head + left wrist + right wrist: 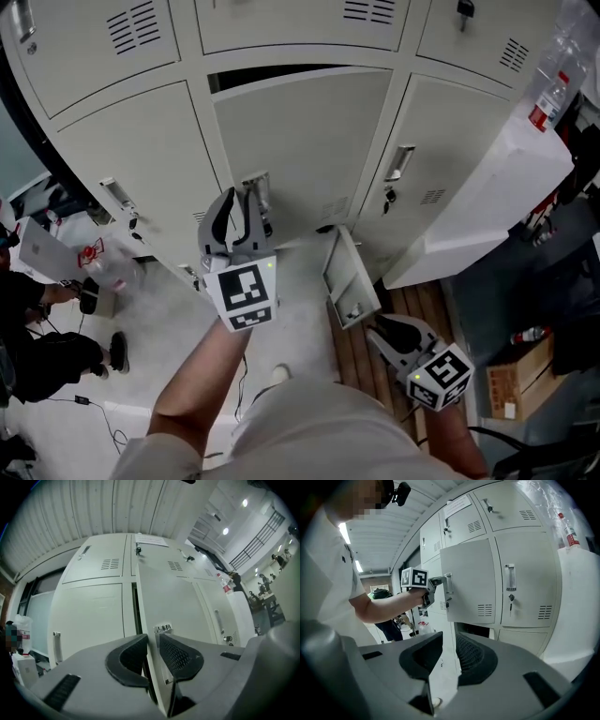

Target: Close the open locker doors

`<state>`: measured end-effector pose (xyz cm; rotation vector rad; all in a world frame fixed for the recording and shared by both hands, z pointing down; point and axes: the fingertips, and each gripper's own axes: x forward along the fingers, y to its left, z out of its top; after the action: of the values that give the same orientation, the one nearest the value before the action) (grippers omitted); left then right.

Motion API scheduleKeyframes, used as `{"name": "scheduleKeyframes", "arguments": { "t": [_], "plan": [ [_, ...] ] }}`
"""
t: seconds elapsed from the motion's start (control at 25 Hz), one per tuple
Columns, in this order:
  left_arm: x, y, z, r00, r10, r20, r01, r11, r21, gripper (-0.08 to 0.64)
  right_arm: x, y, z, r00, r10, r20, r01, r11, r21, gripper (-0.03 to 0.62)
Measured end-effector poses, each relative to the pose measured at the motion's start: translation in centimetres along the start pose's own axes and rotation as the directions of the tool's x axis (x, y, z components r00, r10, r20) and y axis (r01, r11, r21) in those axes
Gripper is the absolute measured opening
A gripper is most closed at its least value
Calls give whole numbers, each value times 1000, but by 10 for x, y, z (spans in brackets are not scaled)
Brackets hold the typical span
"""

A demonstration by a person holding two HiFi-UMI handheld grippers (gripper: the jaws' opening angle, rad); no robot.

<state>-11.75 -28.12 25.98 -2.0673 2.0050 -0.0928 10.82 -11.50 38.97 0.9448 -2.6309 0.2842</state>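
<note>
The middle locker door (300,141) stands ajar, with a dark gap along its top. My left gripper (246,192) is at its free edge by the handle (163,629). In the left gripper view, my left gripper (153,641) has one jaw on each side of the door edge and is shut on it. The small lower locker door (349,277) hangs wide open above the floor. My right gripper (375,326) is at its outer edge. That lower door's edge (455,653) runs between the jaws of my right gripper (449,641), which is shut on it.
The lockers to the right are closed, one with a handle (398,161). A white cabinet (487,206) with a bottle (548,98) on top stands at the right. Another person (37,328) sits at the left. A cardboard box (511,389) lies at the lower right.
</note>
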Motion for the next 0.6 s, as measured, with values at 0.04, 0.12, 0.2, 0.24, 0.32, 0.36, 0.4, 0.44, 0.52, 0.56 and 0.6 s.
{"name": "scheduleKeyframes", "arguments": {
  "t": [0.04, 0.12, 0.2, 0.24, 0.32, 0.36, 0.4, 0.44, 0.52, 0.56, 0.6],
  "plan": [
    [4, 3, -1, 1000, -6, 1, 6, 1000, -3, 91, 1, 0, 1, 1000, -13, 0, 13, 1000, 3, 86],
    [12, 8, -3, 1000, -17, 0, 17, 1000, -7, 91, 4, 1, 2, 999, -34, 0, 34, 999, 10, 86],
    [19, 12, -5, 1000, -27, 0, 27, 1000, -5, 89, 7, 2, 2, 999, -51, 0, 51, 999, 19, 86],
    [23, 13, -6, 1000, -32, 1, 32, 1000, -2, 89, 8, 3, 2, 998, -59, -1, 59, 998, 23, 86],
    [30, 16, -7, 999, -41, 2, 41, 999, 7, 87, 12, 4, 2, 997, -74, -1, 74, 997, 32, 86],
    [33, 17, -8, 999, -46, 3, 46, 999, 11, 87, 14, 5, 2, 997, -80, -1, 80, 996, 38, 86],
    [36, 19, -8, 999, -49, 4, 49, 999, 15, 87, 17, 6, 3, 996, -86, -1, 86, 995, 43, 86],
    [39, 20, -9, 999, -51, 5, 51, 999, 20, 86, 19, 7, 4, 996, -91, -1, 91, 995, 46, 86],
    [45, 22, -10, 999, -53, 9, 53, 998, 34, 86, 24, 8, 6, 995, -101, 0, 100, 994, 53, 86],
    [47, 23, -10, 999, -53, 12, 53, 998, 43, 86, 27, 8, 6, 994, -105, 0, 105, 993, 57, 86],
    [50, 24, -10, 998, -53, 15, 52, 997, 53, 86, 29, 8, 6, 994, -110, -1, 109, 992, 63, 86]
  ]
}}
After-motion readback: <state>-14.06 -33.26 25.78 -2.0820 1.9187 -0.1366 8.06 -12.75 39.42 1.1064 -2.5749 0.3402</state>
